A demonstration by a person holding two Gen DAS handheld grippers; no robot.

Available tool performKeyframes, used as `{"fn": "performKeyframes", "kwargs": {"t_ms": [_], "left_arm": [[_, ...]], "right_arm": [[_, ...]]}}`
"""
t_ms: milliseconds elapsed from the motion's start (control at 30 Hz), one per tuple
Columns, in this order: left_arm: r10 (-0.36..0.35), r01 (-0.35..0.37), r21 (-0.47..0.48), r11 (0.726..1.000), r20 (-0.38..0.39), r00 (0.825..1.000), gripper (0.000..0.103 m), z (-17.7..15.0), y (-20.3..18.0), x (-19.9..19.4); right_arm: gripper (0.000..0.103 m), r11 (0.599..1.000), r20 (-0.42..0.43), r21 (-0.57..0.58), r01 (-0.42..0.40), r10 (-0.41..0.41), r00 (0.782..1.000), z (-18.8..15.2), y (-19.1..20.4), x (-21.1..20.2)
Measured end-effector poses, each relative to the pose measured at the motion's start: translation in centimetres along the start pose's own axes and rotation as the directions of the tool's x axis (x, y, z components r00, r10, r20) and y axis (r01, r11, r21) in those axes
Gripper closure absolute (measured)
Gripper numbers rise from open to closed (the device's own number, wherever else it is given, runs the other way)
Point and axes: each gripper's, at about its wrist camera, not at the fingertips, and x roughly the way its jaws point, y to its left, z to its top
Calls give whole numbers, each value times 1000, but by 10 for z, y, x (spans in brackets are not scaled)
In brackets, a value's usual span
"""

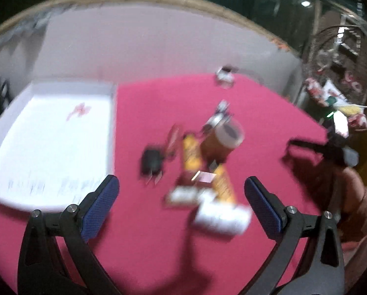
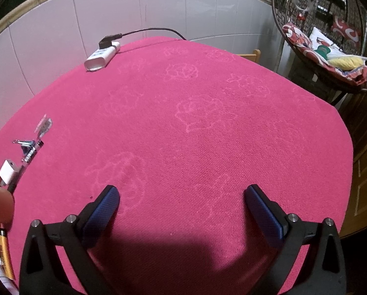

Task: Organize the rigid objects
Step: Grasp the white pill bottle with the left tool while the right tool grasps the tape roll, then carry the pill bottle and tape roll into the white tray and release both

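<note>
Pink cloth [image 2: 195, 123] before tiled wall [image 2: 60, 24]

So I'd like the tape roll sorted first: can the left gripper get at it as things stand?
Probably yes. The left gripper is open and empty, facing the tape roll, though the yellow tubes lie in front and may get nudged.

Black plastic left gripper [image 1: 182, 189] and right gripper [image 2: 182, 198], blue textured fingers [image 2: 102, 211], silver screws
</note>
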Motion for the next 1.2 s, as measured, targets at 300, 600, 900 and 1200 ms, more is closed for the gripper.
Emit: {"fn": "performKeyframes", "kwargs": {"t_ms": [300, 600, 900, 1200], "left_arm": [[-28, 37, 110, 993, -83, 996, 1, -31, -29, 23], [0, 30, 247, 968, -119, 993, 2, -32, -66, 56], [-20, 34, 177, 984, -80, 997, 39, -29, -47, 47], [-5, 9, 125, 992, -32, 999, 39, -34, -39, 27]], "right_arm": [[0, 945, -20, -66, -320, 319, 947, -11, 22, -14], [0, 832, -60, -241, -499, 501, 864, -10, 77, -38], [0, 695, -140, -454, -558, 562, 815, -27, 150, -52], [51, 654, -212, -492, -575, 551, 807, -39, 186, -36]]}}
